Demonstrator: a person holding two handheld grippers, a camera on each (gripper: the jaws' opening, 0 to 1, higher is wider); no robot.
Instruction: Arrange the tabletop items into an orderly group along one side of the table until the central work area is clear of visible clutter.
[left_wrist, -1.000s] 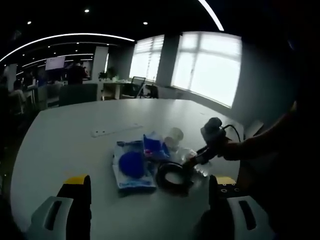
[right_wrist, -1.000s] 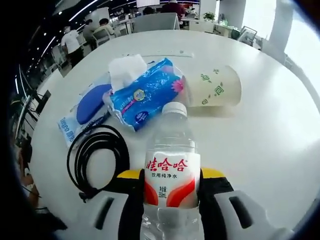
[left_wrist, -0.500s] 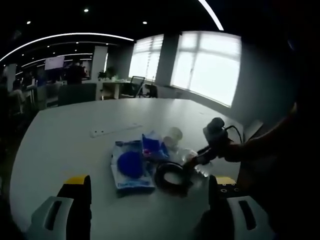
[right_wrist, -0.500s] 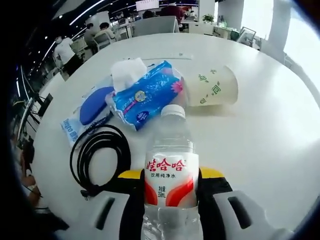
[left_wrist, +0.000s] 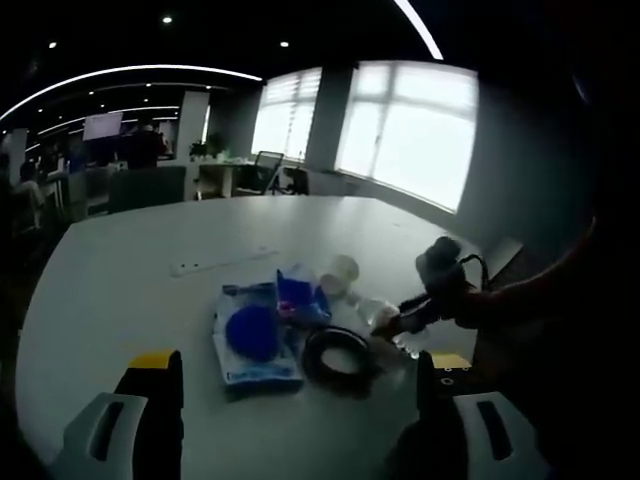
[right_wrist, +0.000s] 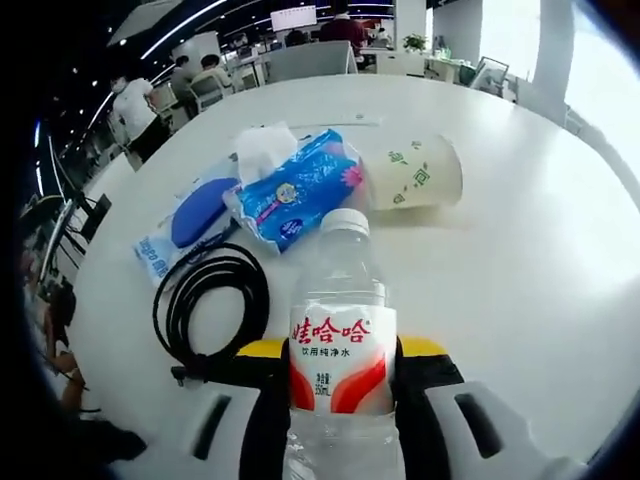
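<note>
My right gripper (right_wrist: 343, 395) is shut on a clear water bottle (right_wrist: 343, 335) with a red-and-white label and a white cap, held upright over the white table (right_wrist: 520, 300). Beyond it lie a paper cup (right_wrist: 415, 172) on its side, a blue tissue pack (right_wrist: 295, 190), a clear pouch with a blue item (right_wrist: 190, 220) and a coiled black cable (right_wrist: 215, 305). My left gripper (left_wrist: 300, 400) is open and holds nothing, short of the same cluster: pouch (left_wrist: 250, 335), tissue pack (left_wrist: 300, 295), cup (left_wrist: 340, 272), cable (left_wrist: 335, 352). To its right are the bottle (left_wrist: 385, 318) and the right gripper (left_wrist: 440, 285).
A white power strip (left_wrist: 225, 264) lies farther back on the table. Office chairs and desks with several people stand behind the table (right_wrist: 310, 55). Bright windows (left_wrist: 410, 130) run along the right side. A person's arm (left_wrist: 530, 290) reaches in from the right.
The right gripper, still shut on the bottle, has drawn slightly back from the cluster. The left view has shifted a little; the items on the table lie as before.
</note>
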